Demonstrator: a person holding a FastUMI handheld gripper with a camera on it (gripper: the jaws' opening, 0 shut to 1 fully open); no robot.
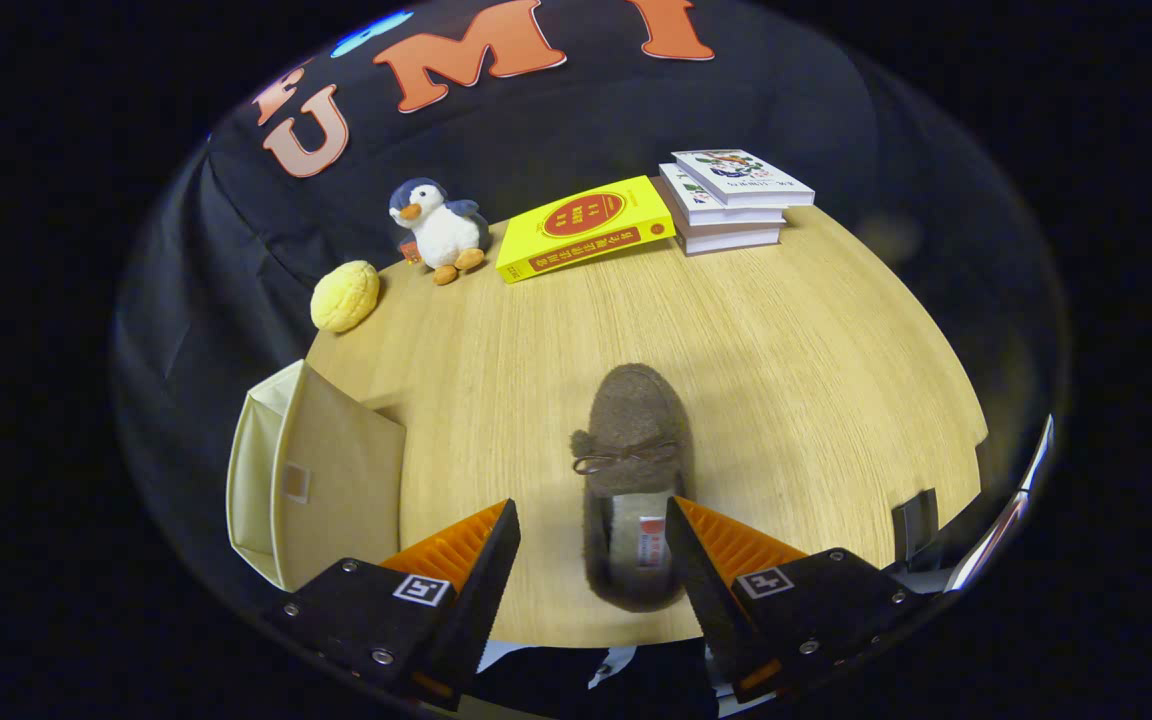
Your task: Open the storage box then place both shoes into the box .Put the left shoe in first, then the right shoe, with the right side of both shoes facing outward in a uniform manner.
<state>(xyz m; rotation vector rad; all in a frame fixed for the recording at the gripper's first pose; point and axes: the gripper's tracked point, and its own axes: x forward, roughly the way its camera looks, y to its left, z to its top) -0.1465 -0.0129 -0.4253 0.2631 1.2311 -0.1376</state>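
A brown fuzzy shoe (633, 440) with a small bow lies flat on the wooden table (796, 380), toe pointing away from me. Its heel end sits between my fingers, closer to the right one. My gripper (591, 525) is open, with a gap left between the left finger and the shoe. A beige fabric storage box (321, 480) stands just left of the left finger, its lid up and its pale inside showing on its left side. Whether a shoe lies inside it is hidden.
At the table's far side sit a yellow bread-like bun (345, 296), a plush penguin (439, 230), a yellow book (584, 227) and a stack of books (733, 198). A dark clip (914, 522) and a metal bar (1006, 520) stand at the right table edge.
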